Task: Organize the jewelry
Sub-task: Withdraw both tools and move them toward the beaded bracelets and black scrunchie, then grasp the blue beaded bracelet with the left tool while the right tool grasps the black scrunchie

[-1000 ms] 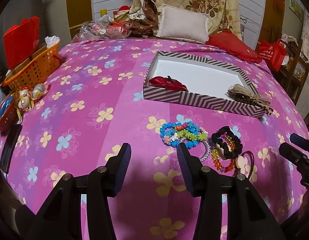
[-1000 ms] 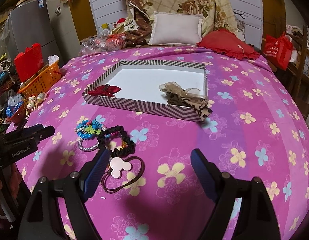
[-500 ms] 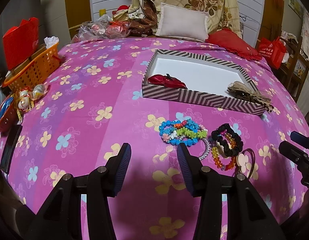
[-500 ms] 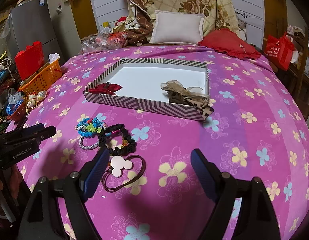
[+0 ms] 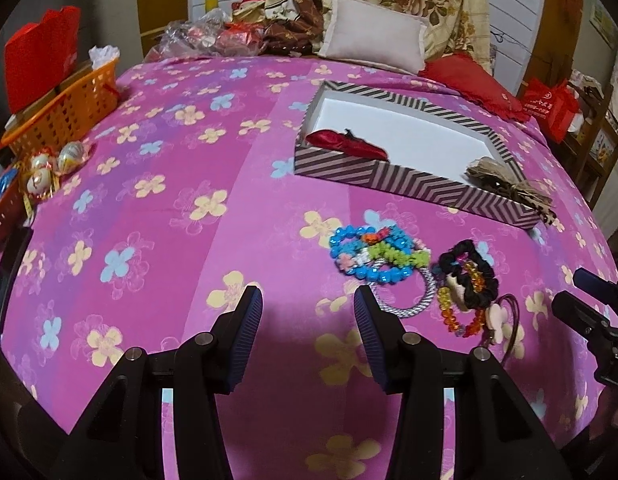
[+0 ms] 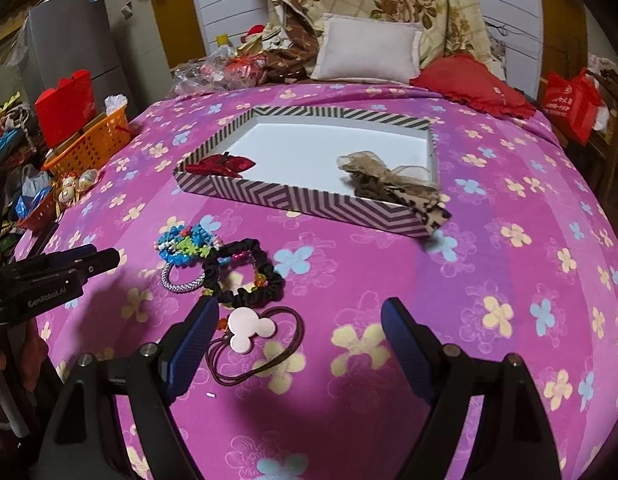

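Left gripper (image 5: 307, 312) crept forward; beaded bracelets (image 5: 373, 254) just ahead-right, untouched.

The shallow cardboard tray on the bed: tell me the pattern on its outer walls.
The shallow cardboard tray has dark-and-pale chevron stripes on its outer walls, clearest in the right wrist view.

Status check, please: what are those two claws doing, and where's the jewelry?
Left gripper open, empty. Right gripper open, empty. Bracelets and hair ties piled on bedspread, outside striped tray. Nothing blocking.
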Demonstrator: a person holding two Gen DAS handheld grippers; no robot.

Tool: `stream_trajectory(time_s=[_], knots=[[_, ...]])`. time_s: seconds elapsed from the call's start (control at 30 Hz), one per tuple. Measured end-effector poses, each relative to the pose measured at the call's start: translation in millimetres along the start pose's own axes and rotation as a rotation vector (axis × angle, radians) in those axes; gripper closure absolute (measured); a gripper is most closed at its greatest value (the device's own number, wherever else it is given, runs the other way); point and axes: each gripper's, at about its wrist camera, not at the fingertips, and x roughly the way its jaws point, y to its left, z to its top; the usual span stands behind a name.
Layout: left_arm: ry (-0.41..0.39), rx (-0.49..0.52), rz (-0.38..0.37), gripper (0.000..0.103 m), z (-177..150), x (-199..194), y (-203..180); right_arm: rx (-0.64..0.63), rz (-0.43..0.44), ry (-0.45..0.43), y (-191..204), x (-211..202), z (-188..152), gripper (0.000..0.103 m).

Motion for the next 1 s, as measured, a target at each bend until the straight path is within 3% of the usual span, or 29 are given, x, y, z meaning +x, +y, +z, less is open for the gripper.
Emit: stream_trajectory(time_s=[0.13, 0.6, 0.87, 1.0], knots=[[0.012, -0.011, -0.005, 0.081, 0, 5, 6, -0.031, 0.014, 0.001, 6, 9, 6, 0.031], [0.06, -0.043, -0.07, 0.081, 11, 22, 12, -0.117, 0.086, 0.055, 19, 49, 20, 0.052], [0.071, -0.041, -0.094, 0.081, 14, 27, 14, -0.134, 0.106, 0.082, 22, 65, 21, 0.055], [0.102, -0.077, -0.168, 0.081, 17, 33, 15, -0.144, 0.106, 0.091, 23, 69, 22, 0.055]])
